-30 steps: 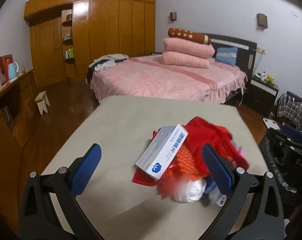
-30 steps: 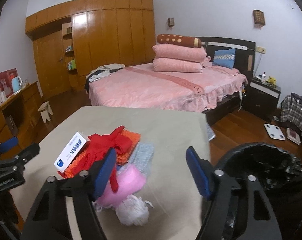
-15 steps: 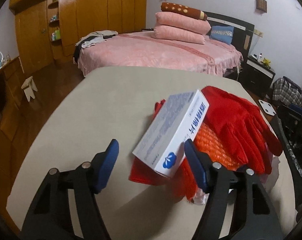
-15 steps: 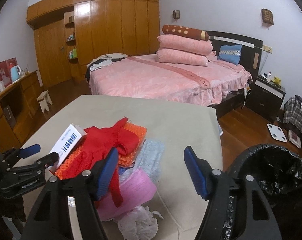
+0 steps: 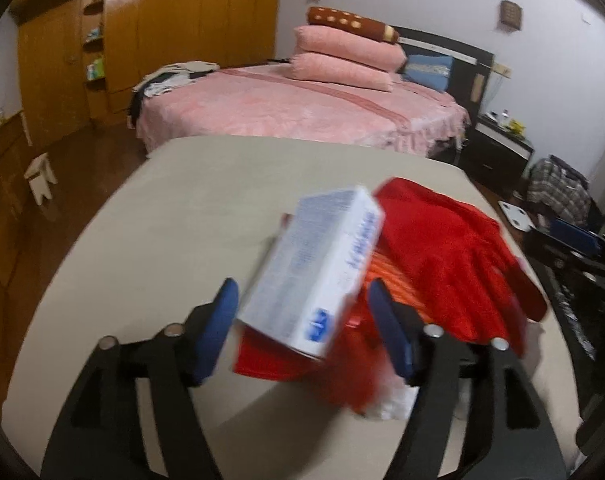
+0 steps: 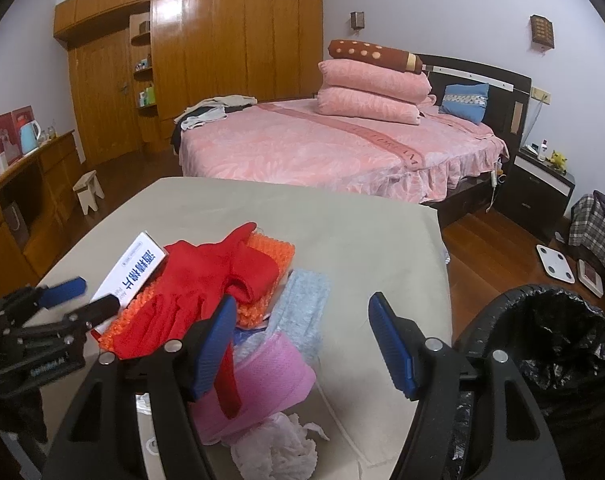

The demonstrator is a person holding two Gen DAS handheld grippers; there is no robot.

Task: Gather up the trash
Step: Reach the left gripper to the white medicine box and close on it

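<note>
- The left gripper (image 5: 302,324) pointed down at the pile on the beige table (image 5: 174,216), its jaws opening, with the near end of the box (image 5: 314,268) between them; blur hid whether the pads touched it.
- The white-and-blue box lay tilted on the pile's left side, its long axis running from the gripper away toward the bed (image 5: 302,116), far end raised.
- Just right of the box a red glove (image 5: 450,256) was draped over orange mesh (image 5: 386,276), its fingers pointing toward the table's right edge.
- The right gripper (image 6: 302,344) hung with jaws spread and nothing between them, above the pile's near right side.
- Below it lay a pink cloth (image 6: 262,384), a pale blue cloth (image 6: 302,304) and a crumpled white wad (image 6: 278,448).
- A bin (image 6: 542,360) lined with a black bag stood just beside the table's right edge.
</note>
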